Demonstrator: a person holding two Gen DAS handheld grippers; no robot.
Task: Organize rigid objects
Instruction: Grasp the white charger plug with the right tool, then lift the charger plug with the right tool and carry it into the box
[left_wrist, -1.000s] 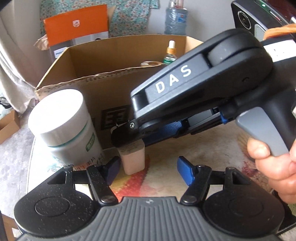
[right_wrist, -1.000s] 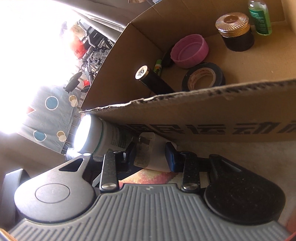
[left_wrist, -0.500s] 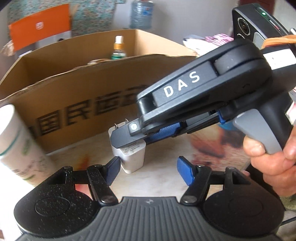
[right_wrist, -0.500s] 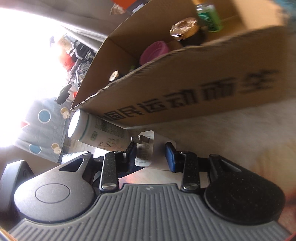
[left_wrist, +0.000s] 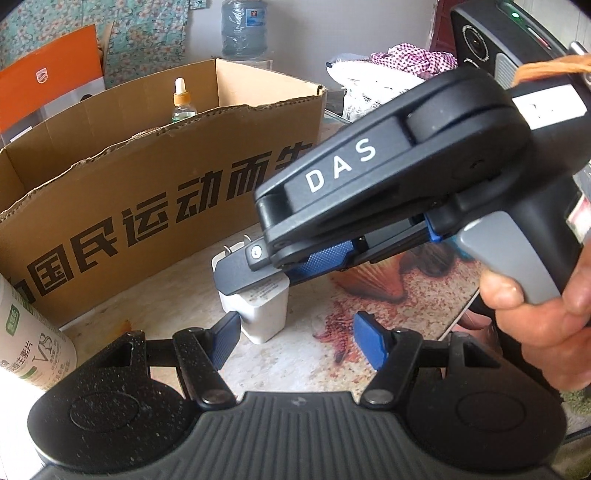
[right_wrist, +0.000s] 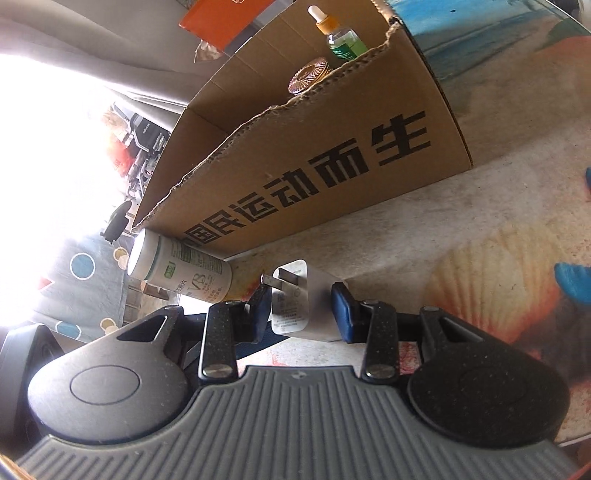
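A white plug-in charger (right_wrist: 295, 295) stands on the table with its prongs up, in front of the cardboard box (right_wrist: 332, 147). My right gripper (right_wrist: 299, 310) is shut on it, one blue pad on each side. In the left wrist view the same right gripper (left_wrist: 255, 275) reaches in from the right over the charger (left_wrist: 264, 314), held by a person's hand (left_wrist: 535, 306). My left gripper (left_wrist: 297, 325) is open just in front of the charger, nothing between its fingers. A white vitamin bottle (right_wrist: 181, 267) stands at the box's left corner.
The open box (left_wrist: 147, 184) holds a dropper bottle (left_wrist: 183, 103) and a gold-lidded jar (right_wrist: 308, 75). Behind it are an orange carton (left_wrist: 48, 74), a water jug (left_wrist: 243, 26) and a cloth pile (left_wrist: 399, 62). The table top (left_wrist: 369, 288) has a shell pattern.
Both grippers and the gripped charger have slid right along the box front, away from the white bottle. The box interior has dropped out of the right wrist view.
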